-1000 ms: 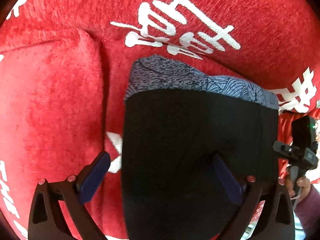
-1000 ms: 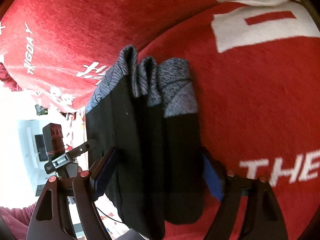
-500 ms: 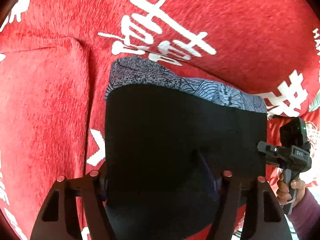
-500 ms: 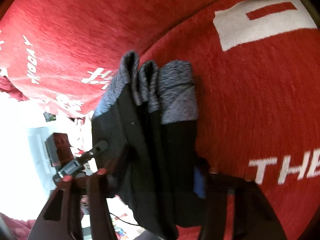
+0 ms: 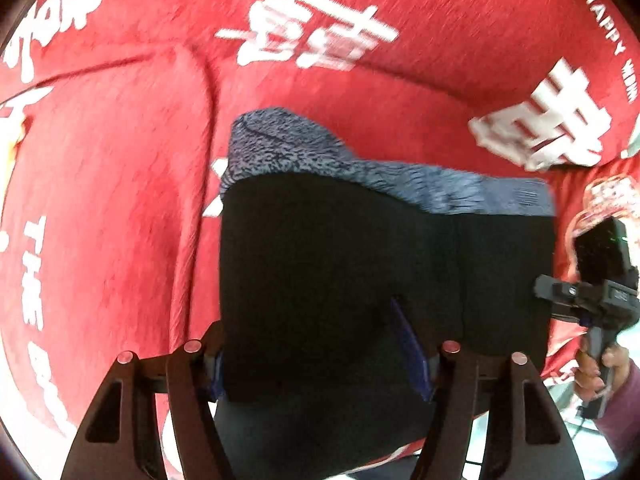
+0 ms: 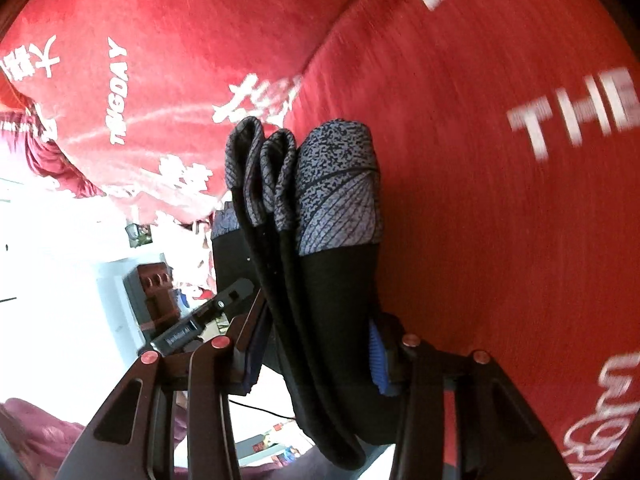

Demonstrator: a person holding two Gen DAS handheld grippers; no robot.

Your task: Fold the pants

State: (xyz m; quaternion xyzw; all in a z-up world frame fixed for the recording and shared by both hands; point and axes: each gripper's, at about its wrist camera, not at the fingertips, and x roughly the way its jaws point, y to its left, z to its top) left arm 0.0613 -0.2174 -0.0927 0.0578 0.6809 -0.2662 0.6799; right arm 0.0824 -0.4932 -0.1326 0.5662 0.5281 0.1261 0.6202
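Above the red printed cover, the pants hang already folded into a layered bundle, left gripper and right gripper each clamped on its near edge, leaving only the setting down.

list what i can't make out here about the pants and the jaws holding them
- Left wrist view: the folded pants cover the near end of the left gripper, so the pad contact is hidden.
- Right wrist view: the pants' lower end runs off the bottom edge.
- Both views: the red cover's white lettering is motion-blurred.
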